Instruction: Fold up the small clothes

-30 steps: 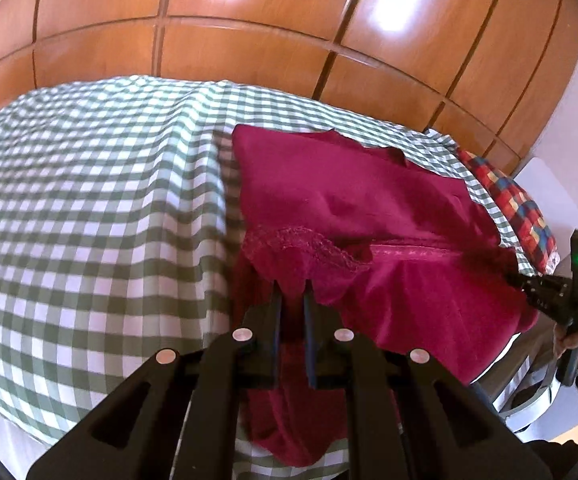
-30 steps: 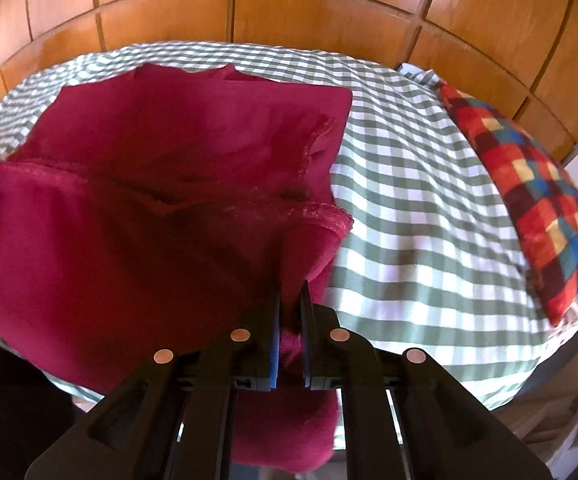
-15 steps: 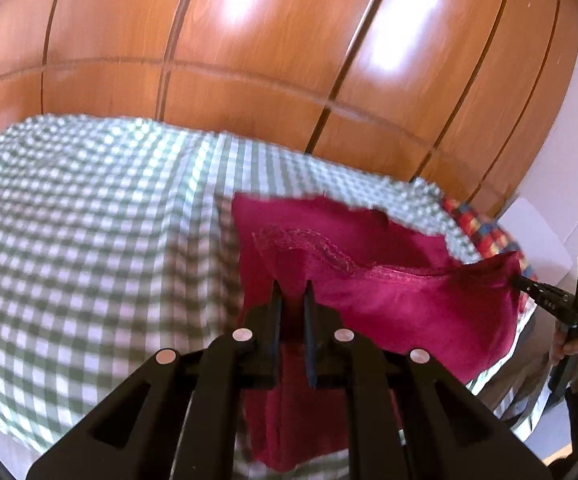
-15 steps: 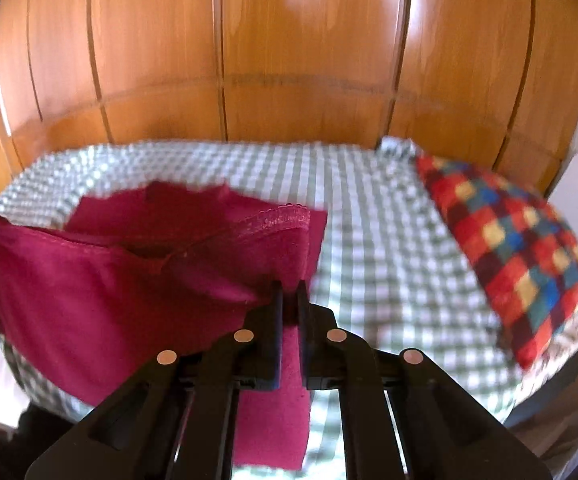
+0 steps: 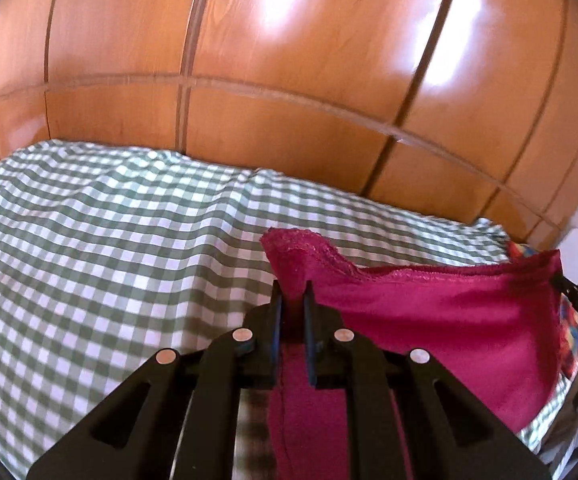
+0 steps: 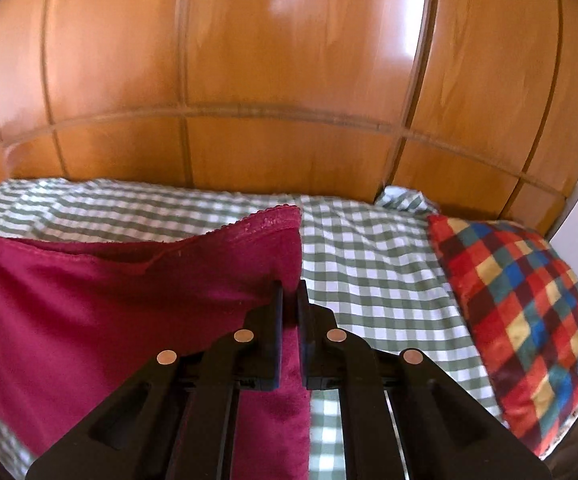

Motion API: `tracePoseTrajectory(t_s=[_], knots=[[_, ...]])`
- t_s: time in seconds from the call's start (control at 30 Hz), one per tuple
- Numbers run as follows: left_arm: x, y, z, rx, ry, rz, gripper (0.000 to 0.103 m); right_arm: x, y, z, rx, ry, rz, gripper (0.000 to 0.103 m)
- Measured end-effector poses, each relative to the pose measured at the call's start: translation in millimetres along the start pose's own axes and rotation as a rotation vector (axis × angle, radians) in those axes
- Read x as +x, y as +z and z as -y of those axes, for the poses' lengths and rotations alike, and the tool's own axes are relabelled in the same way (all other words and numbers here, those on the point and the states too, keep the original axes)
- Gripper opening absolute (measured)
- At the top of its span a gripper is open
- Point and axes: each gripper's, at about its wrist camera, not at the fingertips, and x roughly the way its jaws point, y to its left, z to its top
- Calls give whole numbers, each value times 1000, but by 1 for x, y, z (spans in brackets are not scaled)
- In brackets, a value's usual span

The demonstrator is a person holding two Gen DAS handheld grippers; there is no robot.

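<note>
Clearly, the crimson knit garment with a lace-trimmed hem (image 5: 441, 320) hangs stretched between two black hand-held grippers above the green-and-white checked bed cover (image 5: 89, 248). From the left wrist camera, the left gripper (image 5: 290, 292) has its jaws pinched narrow on one upper corner of the cloth, and a strip of fabric falls down between its fingers. At the right edge of that view the right gripper's dark tip (image 5: 577, 292) shows at the other corner. The right wrist camera shows that right gripper (image 6: 287, 292) closed tight on its corner, with the cloth spreading leftward toward a small dark tip at the frame's left edge. Only this view shows fully the multicoloured checked pillow (image 6: 521, 312) lying at the bed's right side. Both views show glossy orange wooden wardrobe panels (image 6: 289, 60) behind the bed's far edge.
</note>
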Motion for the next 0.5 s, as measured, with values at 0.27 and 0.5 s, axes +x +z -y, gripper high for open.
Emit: tracePoseTrajectory(t_s=[0.27, 0.5], knots=[[79, -3, 3, 6, 103, -117, 9, 92, -28, 1, 59, -36, -202, 4], [97, -12, 2, 0, 175, -168, 25, 96, -38, 2, 80, -11, -236, 6]])
